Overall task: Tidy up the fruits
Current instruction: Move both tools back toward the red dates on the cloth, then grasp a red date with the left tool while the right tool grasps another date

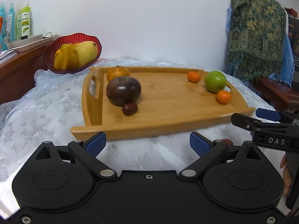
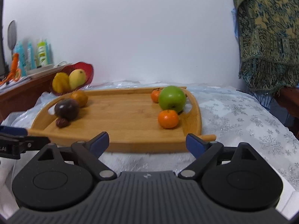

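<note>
So, status check: both grippers are empty. The left gripper (image 1: 147, 141) has its jaws spread wide over bare cloth, nothing between them. Same for the right gripper (image 2: 147, 141), jaws wide apart just short of the tray's near edge.

Fruit location: the wooden tray (image 1: 168, 100) sits on the cloth-covered surface (image 1: 46, 115) and carries two clusters. Left end: a dark purple fruit (image 1: 123, 90), an orange (image 1: 118, 72) touching it from behind, and a small red date (image 1: 129, 108) right at its front. Right end: a green apple (image 2: 172, 98) with one tangerine (image 2: 168, 119) in front of it and a second tangerine (image 2: 155, 95) behind. Middle of the tray is bare.

The red basket (image 1: 56, 44) behind the tray's left corner holds a mango (image 1: 86, 51) and a starfruit (image 1: 65, 57).

One more small reddish thing (image 1: 228, 142) peeks out on the cloth behind the left gripper's right finger, off the tray; too hidden to say what it is, maybe another date.

My read on progress: sorting looks well along, with fruit grouped at both ends and some in the basket. Target layout isn't given, so I can't call it finished. That stray item on the cloth probably needs picking up, if it is fruit.
</note>
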Tool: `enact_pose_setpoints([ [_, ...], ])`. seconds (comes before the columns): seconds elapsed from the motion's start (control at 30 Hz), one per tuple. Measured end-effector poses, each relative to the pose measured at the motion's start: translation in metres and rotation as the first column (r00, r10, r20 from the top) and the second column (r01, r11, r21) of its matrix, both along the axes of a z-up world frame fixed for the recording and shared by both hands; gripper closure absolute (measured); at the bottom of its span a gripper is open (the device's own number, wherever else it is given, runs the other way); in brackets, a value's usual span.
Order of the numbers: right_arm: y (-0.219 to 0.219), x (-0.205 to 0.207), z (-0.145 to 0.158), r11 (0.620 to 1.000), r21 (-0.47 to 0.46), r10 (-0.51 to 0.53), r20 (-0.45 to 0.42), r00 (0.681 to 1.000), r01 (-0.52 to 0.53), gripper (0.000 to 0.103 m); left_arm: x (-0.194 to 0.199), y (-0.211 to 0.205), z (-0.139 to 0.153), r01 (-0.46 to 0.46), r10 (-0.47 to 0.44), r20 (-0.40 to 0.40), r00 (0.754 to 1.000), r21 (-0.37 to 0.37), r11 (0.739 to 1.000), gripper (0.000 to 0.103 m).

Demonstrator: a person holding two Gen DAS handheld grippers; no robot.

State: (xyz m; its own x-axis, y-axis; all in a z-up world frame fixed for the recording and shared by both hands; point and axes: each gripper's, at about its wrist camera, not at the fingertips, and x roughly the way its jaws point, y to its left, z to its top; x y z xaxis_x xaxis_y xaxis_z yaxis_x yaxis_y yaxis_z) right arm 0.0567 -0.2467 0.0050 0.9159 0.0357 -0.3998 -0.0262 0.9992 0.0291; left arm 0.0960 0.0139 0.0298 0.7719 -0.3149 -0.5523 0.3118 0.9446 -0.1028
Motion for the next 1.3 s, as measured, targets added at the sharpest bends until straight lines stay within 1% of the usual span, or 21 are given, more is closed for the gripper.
enact_pose_setpoints([
  [0.07, 0.005, -0.007, -0.004, 1.0, -0.022, 0.001, 0.0, 1.0, -0.001, 0.007, -0.008, -0.002, -0.002, 0.007, -0.007, 0.0, 1.0, 0.006, 1.0, 0.005],
  [0.37, 0.019, -0.021, -0.013, 0.999, -0.019, 0.025, -0.015, 1.0, -0.026, 0.008, -0.034, -0.007, -0.011, 0.048, -0.048, -0.012, 0.999, 0.03, 0.998, 0.003],
  [0.43, 0.02, -0.022, -0.014, 0.999, -0.02, 0.029, -0.021, 0.999, -0.029, 0.01, -0.037, -0.009, -0.013, 0.06, -0.06, -0.014, 0.998, 0.037, 0.997, 0.003],
  [0.5, 0.021, -0.021, -0.016, 0.999, -0.024, 0.033, -0.028, 0.999, -0.034, 0.015, -0.04, -0.011, -0.014, 0.075, -0.074, -0.02, 0.997, 0.046, 0.996, 0.003],
  [0.57, 0.022, -0.02, -0.017, 0.999, -0.028, 0.035, -0.033, 0.999, -0.036, 0.018, -0.04, -0.013, -0.015, 0.088, -0.086, -0.039, 0.996, 0.044, 0.995, 0.005],
  [0.67, 0.023, -0.019, -0.019, 0.999, -0.028, 0.041, -0.036, 0.998, -0.042, 0.019, -0.041, -0.012, -0.015, 0.108, -0.107, -0.058, 0.993, 0.009, 0.994, 0.014],
  [0.73, 0.024, -0.019, -0.02, 0.998, -0.028, 0.048, -0.036, 0.998, -0.049, 0.019, -0.04, -0.013, -0.016, 0.117, -0.117, -0.065, 0.991, 0.002, 0.993, 0.02],
  [0.87, 0.03, -0.017, -0.026, 0.997, -0.036, 0.063, -0.047, 0.997, -0.065, 0.02, -0.042, -0.018, -0.019, 0.116, -0.114, -0.06, 0.992, 0.035, 0.993, 0.044],
  [0.93, 0.033, -0.017, -0.028, 0.996, -0.043, 0.074, -0.056, 0.996, -0.076, 0.021, -0.042, -0.02, -0.021, 0.133, -0.13, -0.059, 0.99, 0.038, 0.99, 0.046],
  [1.03, 0.037, -0.018, -0.03, 0.994, -0.054, 0.09, -0.055, 0.994, -0.093, 0.022, -0.045, -0.022, -0.023, 0.152, -0.149, -0.052, 0.987, 0.047, 0.987, 0.054],
  [1.13, 0.039, -0.02, -0.032, 0.992, -0.054, 0.108, -0.057, 0.992, -0.111, 0.022, -0.049, -0.023, -0.025, 0.155, -0.153, -0.037, 0.988, 0.056, 0.986, 0.064],
  [1.2, 0.04, -0.021, -0.033, 0.992, -0.054, 0.115, -0.054, 0.992, -0.118, 0.024, -0.048, -0.022, -0.026, 0.154, -0.152, -0.034, 0.988, 0.055, 0.987, 0.076],
  [1.3, 0.039, -0.02, -0.033, 0.992, -0.044, 0.115, -0.054, 0.992, -0.117, 0.024, -0.047, -0.019, -0.027, 0.152, -0.15, -0.033, 0.988, 0.046, 0.987, 0.081],
])
